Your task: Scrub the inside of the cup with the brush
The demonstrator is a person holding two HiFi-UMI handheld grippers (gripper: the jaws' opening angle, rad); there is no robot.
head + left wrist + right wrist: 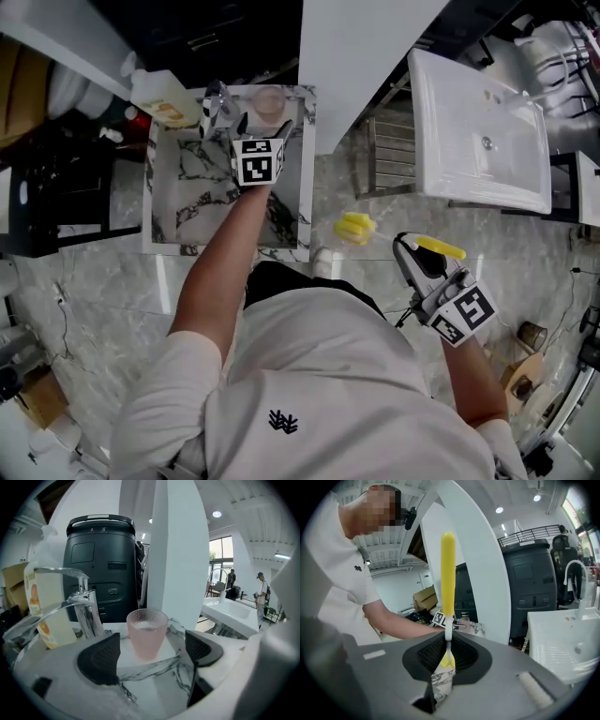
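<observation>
Left jaws apart, cup [146,634] upright just ahead, right jaws clenched on brush [448,573]

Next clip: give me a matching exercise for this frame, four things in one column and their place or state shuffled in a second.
1. pink textured cup
2. yellow-handled brush
3. left gripper
4. chrome faucet

A. jaws apart, gripping nothing
B. left of the cup in the left gripper view
C. upright on the marbled ledge
D. clamped in the right gripper

Pairs: 1-C, 2-D, 3-A, 4-B
</observation>
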